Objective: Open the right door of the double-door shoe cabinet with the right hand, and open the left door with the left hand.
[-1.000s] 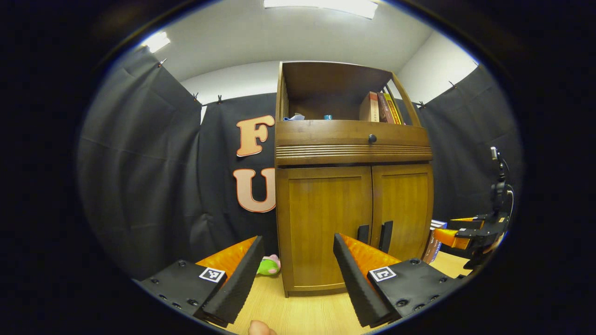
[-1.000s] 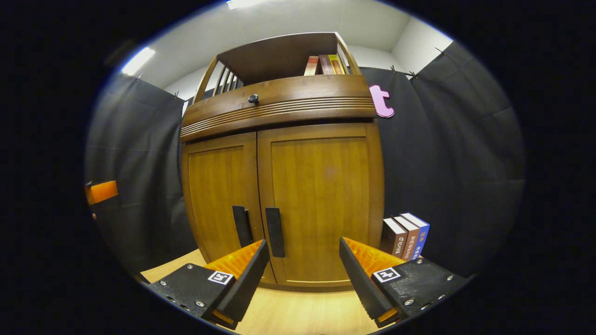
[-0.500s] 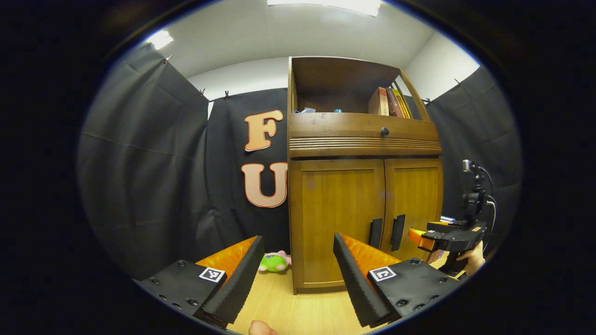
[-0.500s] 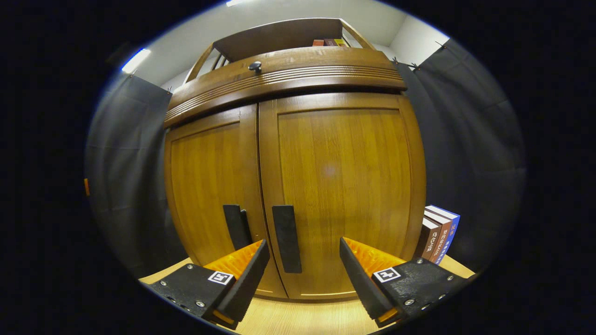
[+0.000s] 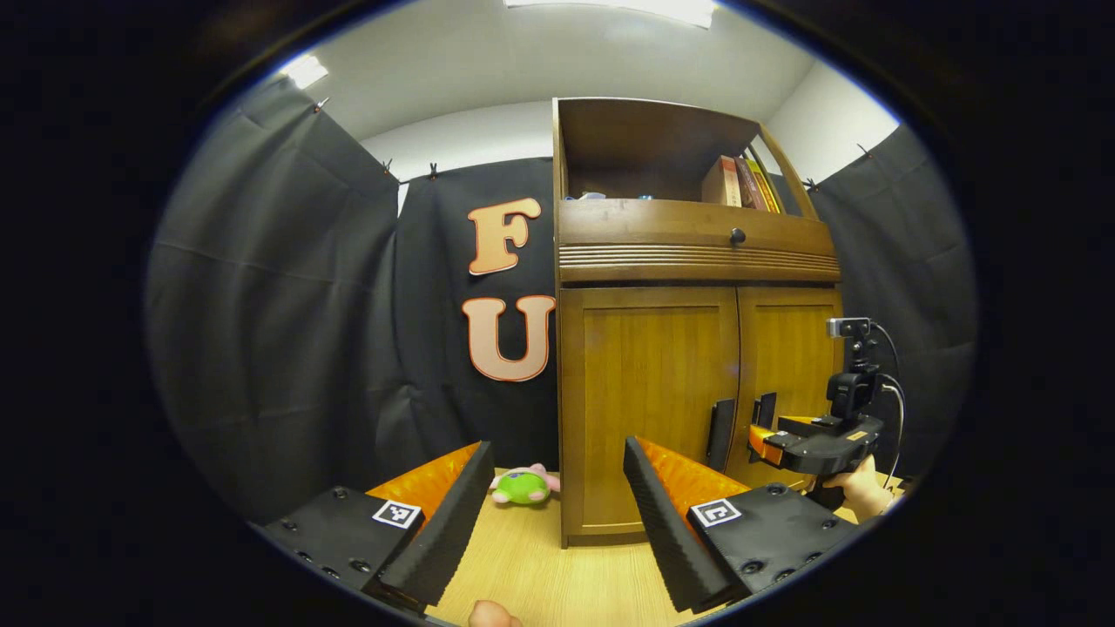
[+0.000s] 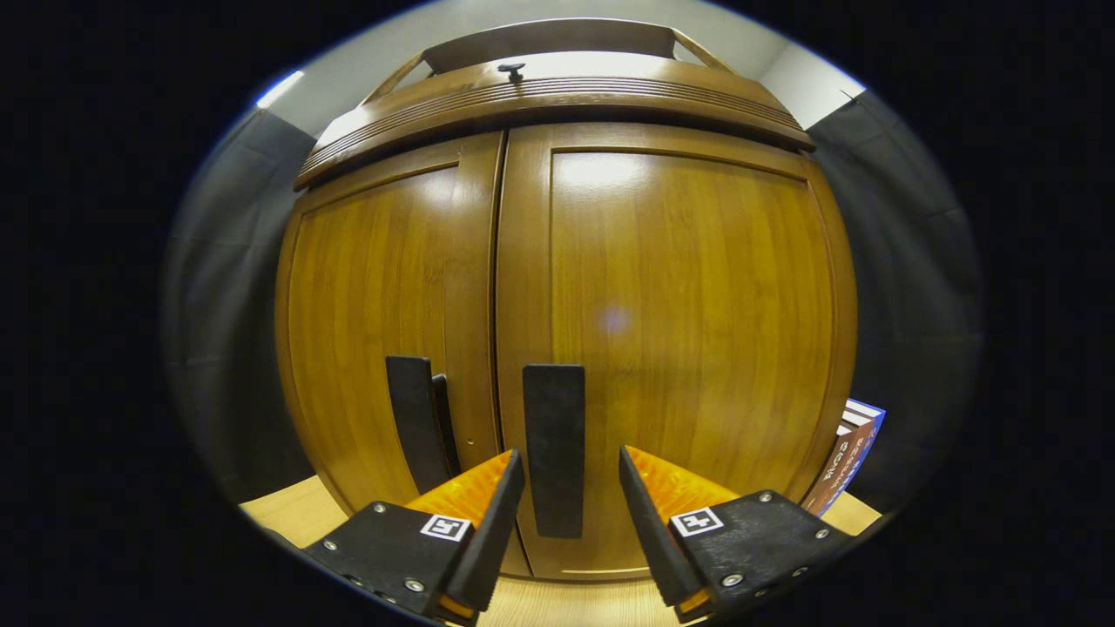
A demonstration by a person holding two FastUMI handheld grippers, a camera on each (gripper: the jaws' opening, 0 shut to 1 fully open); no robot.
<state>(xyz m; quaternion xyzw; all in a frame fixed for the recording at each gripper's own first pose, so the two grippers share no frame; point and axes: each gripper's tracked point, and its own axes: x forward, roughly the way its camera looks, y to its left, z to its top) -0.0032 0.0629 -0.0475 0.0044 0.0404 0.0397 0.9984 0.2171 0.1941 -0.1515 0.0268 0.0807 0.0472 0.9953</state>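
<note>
The brown wooden double-door shoe cabinet (image 6: 566, 287) stands on the pale wooden surface (image 5: 540, 566) against the booth wall, both doors shut. In the right gripper view the right gripper (image 6: 564, 488) has its jaws parted on either side of the lower end of the right door's flat black bar handle (image 6: 554, 448), the fingers not yet pressing on it. That handle's long axis runs vertically, close to the centre seam, and the left door's matching black bar handle (image 6: 409, 431) stands upright just across the seam. The likely slip: if the jaws close too low, they may catch only the handle's tip and slide off when pulled, or the left finger may snag the neighbouring handle. The left gripper (image 5: 553, 496) hangs well back with jaws wide open, near a small green plush toy (image 5: 521, 484).
</note>
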